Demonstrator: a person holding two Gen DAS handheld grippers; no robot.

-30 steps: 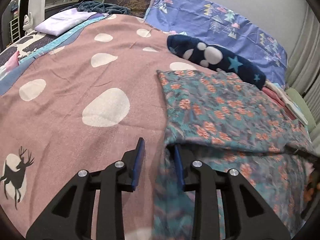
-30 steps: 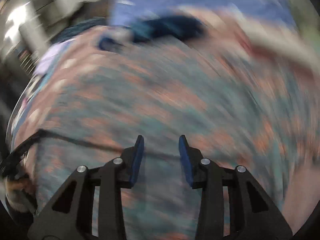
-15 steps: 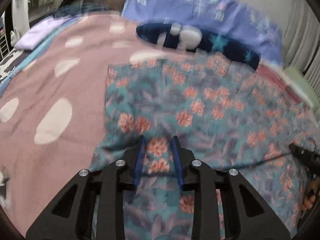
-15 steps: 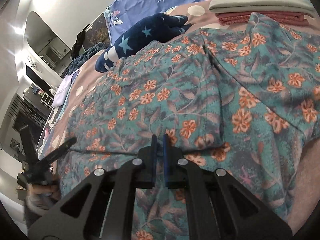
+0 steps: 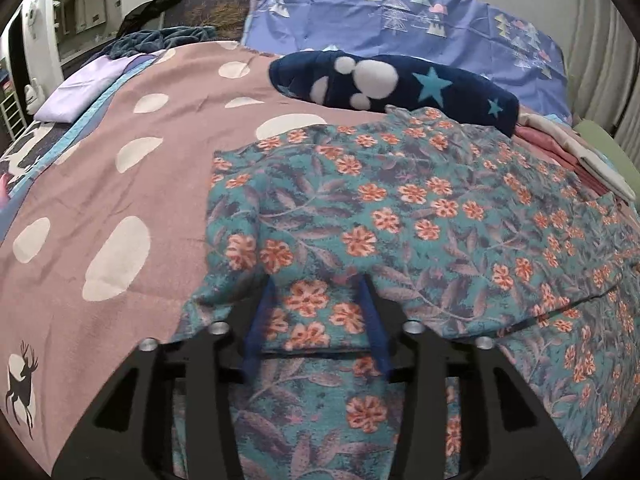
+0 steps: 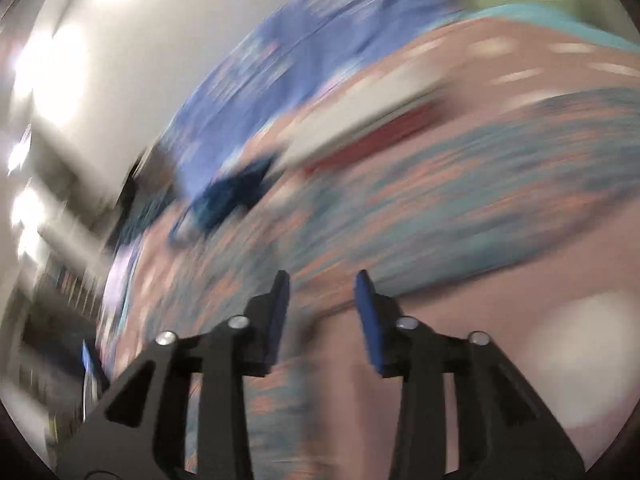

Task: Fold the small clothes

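Spread across the right half of the bed, the teal cotton garment printed with orange flowers [image 5: 420, 208] lies on a dusty-pink bedspread with large white spots [image 5: 120, 152]; its near edge is folded back over itself, forming a doubled layer with a straight fold line low in the left wrist view. The left gripper [image 5: 316, 304], black with blue pads, sits over that doubled edge. Its jaws are opening, and the folded floral cloth lies between the two pads without being pinched by them. Behind the garment rests a navy plush item with white paw marks and turquoise stars [image 5: 400, 84], and beyond that a lavender-blue sheet printed with triangles [image 5: 400, 12]. At the right edge, a stack of folded pink and cream cloths [image 5: 576, 152] lies just beside the garment.

The right wrist view is heavily smeared by motion. The right gripper [image 6: 323, 304] shows its blue pads set apart, the jaws opening, with nothing between them. Blurred teal-and-orange fabric [image 6: 460, 200] and pink bedspread [image 6: 500, 340] pass beneath it.
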